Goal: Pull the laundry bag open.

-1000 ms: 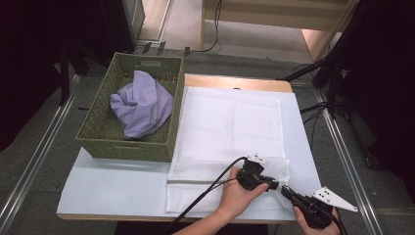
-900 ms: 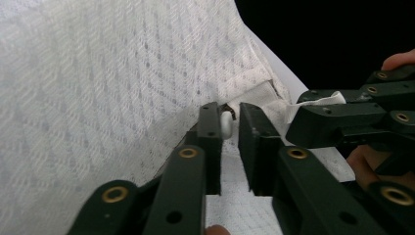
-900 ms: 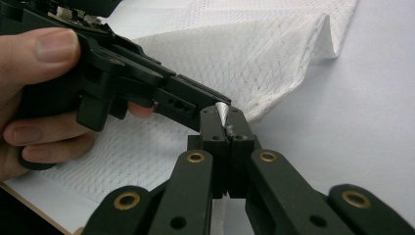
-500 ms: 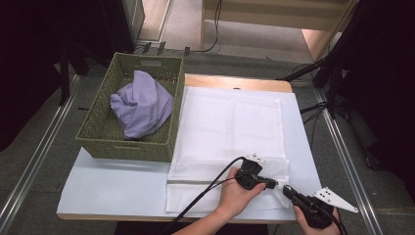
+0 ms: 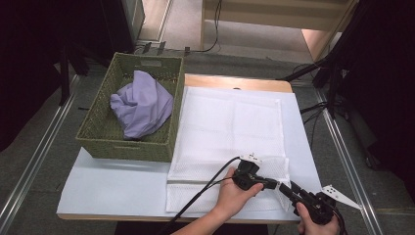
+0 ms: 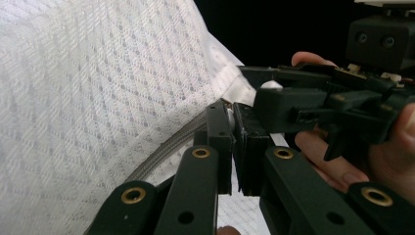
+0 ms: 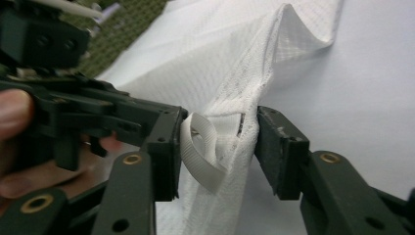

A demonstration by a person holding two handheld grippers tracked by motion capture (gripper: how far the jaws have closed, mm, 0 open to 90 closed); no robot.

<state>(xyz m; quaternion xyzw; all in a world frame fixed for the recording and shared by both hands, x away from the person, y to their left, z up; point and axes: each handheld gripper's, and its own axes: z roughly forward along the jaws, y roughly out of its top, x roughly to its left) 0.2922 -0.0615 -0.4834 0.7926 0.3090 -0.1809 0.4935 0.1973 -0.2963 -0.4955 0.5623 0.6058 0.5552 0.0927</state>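
Lab-like room: floor rails (image 5: pixel 29 169), trailing cables (image 5: pixel 215 29), black drapes (image 5: pixel 381 73).

White mesh cloth bag (image 5: pixel 230 132), woven wicker basket (image 5: pixel 105 139), matt black plastic claw (image 6: pixel 232 147)

The mesh bag (image 5: pixel 230 132) lies on the table (image 5: pixel 117 183), with the basket (image 5: pixel 98 142) just beside it and a crumpled cloth (image 5: pixel 142 103) inside. The bag's near corner rises between the right gripper (image 7: pixel 213 147) fingers (image 7: pixel 281 152), its ribbon loop (image 7: pixel 203 152) against the left-hand finger. The left gripper (image 6: pixel 231 147) fingers (image 6: pixel 218 142) pinch the bag's edge, meeting the right gripper there.
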